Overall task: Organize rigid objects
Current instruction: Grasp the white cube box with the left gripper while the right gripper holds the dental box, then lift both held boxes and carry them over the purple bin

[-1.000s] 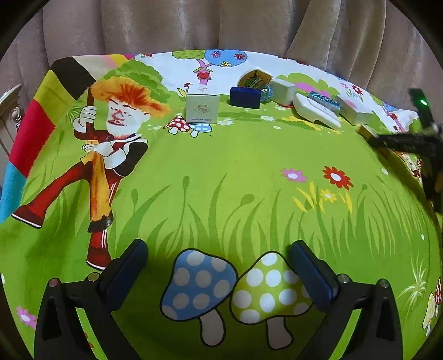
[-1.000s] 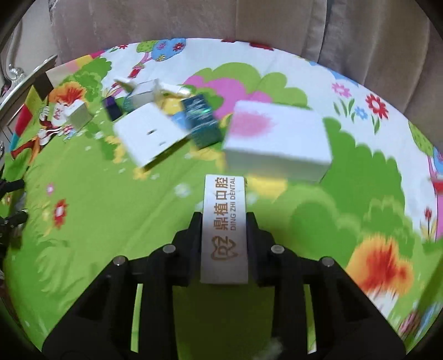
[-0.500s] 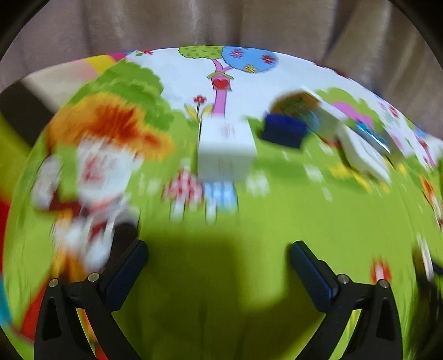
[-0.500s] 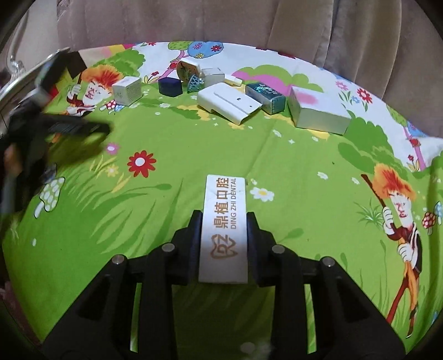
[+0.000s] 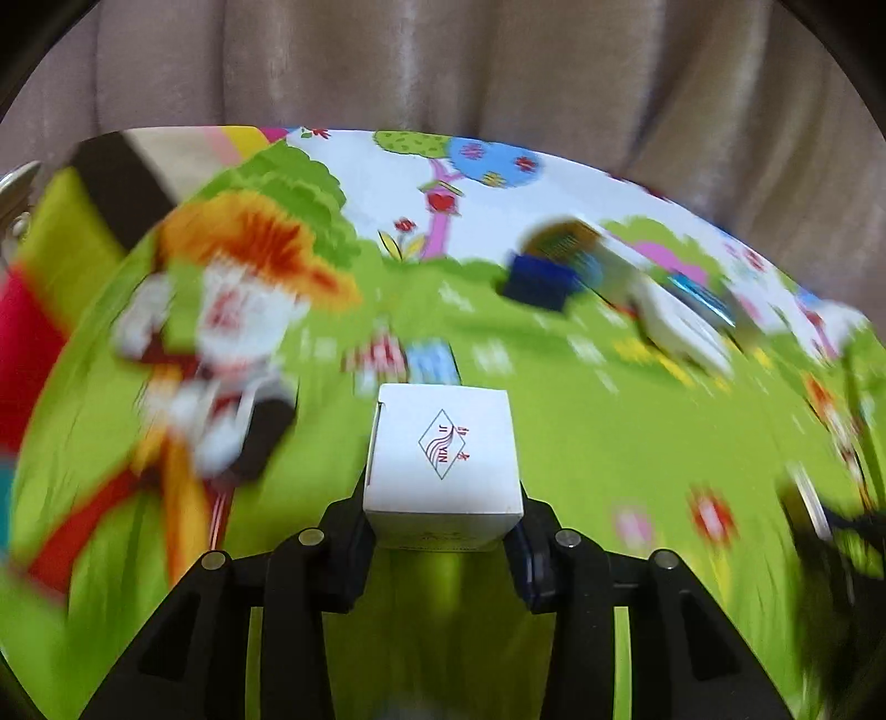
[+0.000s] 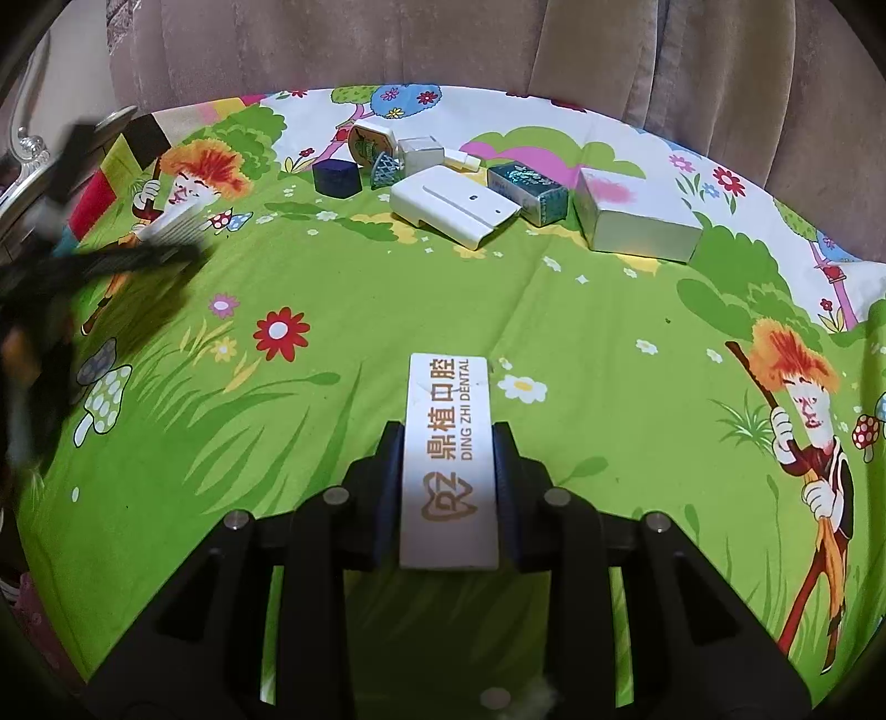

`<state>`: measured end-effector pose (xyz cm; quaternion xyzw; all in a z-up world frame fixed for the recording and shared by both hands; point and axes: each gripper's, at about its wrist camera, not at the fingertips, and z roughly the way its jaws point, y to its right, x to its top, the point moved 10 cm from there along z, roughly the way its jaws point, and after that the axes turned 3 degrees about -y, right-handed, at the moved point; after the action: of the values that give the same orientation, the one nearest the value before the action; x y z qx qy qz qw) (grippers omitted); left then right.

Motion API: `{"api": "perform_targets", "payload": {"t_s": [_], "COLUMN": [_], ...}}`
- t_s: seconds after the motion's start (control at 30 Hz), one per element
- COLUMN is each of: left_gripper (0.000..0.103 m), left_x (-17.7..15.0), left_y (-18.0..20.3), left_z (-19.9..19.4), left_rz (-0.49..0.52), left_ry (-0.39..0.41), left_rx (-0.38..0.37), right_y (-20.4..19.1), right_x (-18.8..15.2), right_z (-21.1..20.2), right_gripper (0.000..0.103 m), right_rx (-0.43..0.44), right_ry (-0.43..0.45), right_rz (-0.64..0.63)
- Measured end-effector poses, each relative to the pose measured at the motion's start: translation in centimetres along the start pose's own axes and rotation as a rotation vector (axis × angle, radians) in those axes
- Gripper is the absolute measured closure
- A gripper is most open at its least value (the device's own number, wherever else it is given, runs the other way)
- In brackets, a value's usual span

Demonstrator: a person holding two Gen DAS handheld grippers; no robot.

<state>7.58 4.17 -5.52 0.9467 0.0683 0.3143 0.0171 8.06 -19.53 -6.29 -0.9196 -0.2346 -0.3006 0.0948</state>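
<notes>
My left gripper [image 5: 443, 531] is shut on a small white cube box [image 5: 443, 451] with a red diamond logo and holds it above the green cartoon cloth [image 5: 581, 443]. My right gripper [image 6: 448, 487] is shut on a long white dental box [image 6: 448, 459] with gold lettering. In the right wrist view the left gripper [image 6: 138, 257] shows blurred at the far left with the white box. A row of objects lies at the back: a dark blue box [image 6: 336, 178], a white flat device [image 6: 451, 206], a teal box [image 6: 529, 191] and a large white box [image 6: 631, 219].
A round green-and-yellow tin [image 6: 372, 145] and a small white box [image 6: 421, 152] sit behind the row. A beige curtain [image 6: 443, 44] hangs behind the bed. A silver bedframe [image 6: 27, 149] edges the far left. The left wrist view is motion-blurred.
My left gripper moved forward to the white cube box, shut on it and lifted it. My right gripper pulled back from the row, still holding the dental box.
</notes>
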Motion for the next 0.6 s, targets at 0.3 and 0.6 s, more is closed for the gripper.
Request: {"api": "perform_targets", "payload": {"t_s": [0.3, 0.6], "left_gripper": [0.061, 0.061], "left_x": [-5.3, -5.3], "left_y": [2.2, 2.5], "left_z": [-3.3, -3.0], "left_rz": [0.118, 0.128], "left_ry": [-0.011, -0.010], "left_rx": [0.001, 0.008], "right_y": [0.0, -0.5], "right_x": [0.2, -1.1], "right_z": [0.0, -0.9], "right_gripper": [0.067, 0.068], "right_rx": [-0.010, -0.092], "right_ry": [0.001, 0.004], "right_rz": [-0.006, 0.100]}}
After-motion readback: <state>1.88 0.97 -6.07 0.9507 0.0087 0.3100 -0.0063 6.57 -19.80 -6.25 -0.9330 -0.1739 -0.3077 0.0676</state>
